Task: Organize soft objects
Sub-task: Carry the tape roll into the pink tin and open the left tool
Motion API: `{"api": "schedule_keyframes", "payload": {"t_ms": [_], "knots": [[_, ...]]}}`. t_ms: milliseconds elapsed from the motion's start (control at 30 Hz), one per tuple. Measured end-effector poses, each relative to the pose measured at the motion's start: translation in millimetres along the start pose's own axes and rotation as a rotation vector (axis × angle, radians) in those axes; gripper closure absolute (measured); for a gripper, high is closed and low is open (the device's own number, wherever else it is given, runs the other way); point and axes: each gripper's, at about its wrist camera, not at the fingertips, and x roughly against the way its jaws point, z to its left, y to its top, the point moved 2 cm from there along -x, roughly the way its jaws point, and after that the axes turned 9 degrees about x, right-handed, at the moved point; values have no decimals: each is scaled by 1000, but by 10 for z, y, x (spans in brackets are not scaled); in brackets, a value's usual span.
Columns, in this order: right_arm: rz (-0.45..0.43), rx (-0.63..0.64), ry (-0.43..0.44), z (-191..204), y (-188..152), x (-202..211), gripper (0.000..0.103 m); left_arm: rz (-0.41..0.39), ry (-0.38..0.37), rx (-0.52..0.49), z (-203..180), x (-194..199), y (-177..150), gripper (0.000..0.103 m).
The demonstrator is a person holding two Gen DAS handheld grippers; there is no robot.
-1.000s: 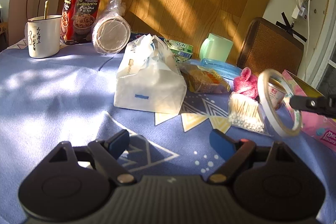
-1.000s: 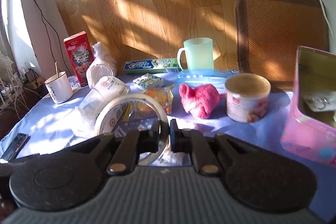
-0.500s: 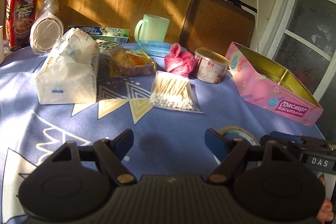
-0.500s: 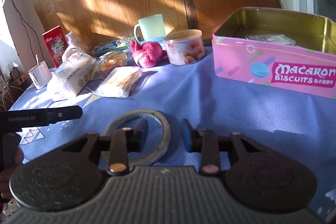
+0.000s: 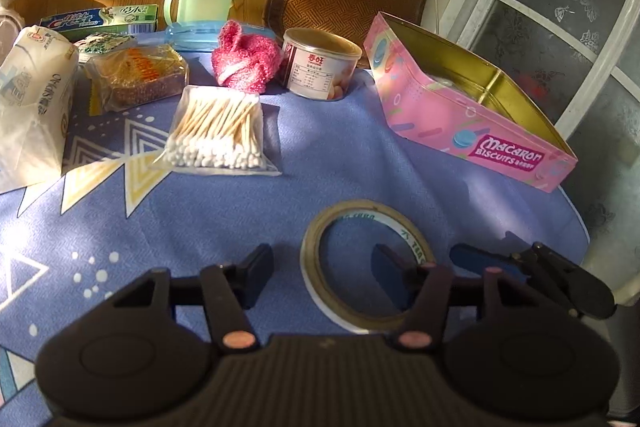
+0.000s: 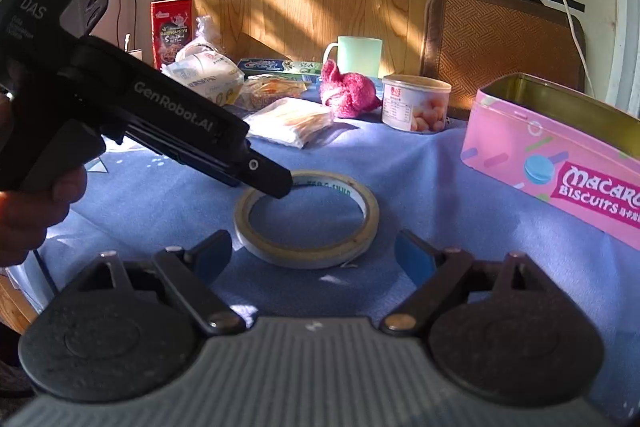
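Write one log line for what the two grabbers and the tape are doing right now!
left gripper: open, over tape roll | right gripper: open, empty, beside tape | tape roll: flat on blue cloth

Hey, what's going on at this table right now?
A person holds two grippers over a cluttered blue table. A tape roll lies flat on the cloth, free of both. The right gripper is open just behind it; the left gripper is open too, one finger reaching over the roll's rim. The pink cloth and the biscuit tin sit untouched.
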Motion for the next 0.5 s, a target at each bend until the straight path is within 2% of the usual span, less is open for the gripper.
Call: {"api": "schedule_keyframes", "payload": {"t_ms": [67, 100, 133, 200, 333, 500], "knots": [[-4, -31, 23, -31, -25, -60, 13, -7, 23, -31, -73, -35, -16, 56], [-14, -29, 31, -13, -28, -58, 20, -2, 15, -39, -104, -42, -24, 60], [-23, -16, 46, 19, -24, -47, 25, 1, 20, -41, -132, -42, -24, 60], [-44, -2, 25, 58, -19, -15, 26, 1, 34, -45, -174, -43, 5, 61], [-109, -9, -36, 4, 16, 97, 27, -28, -11, -50, -319, 21, 147, 61], [-203, -1, -181, -293, 135, 322, 27, -95, -56, -173, -866, 14, 452, 61]]}}
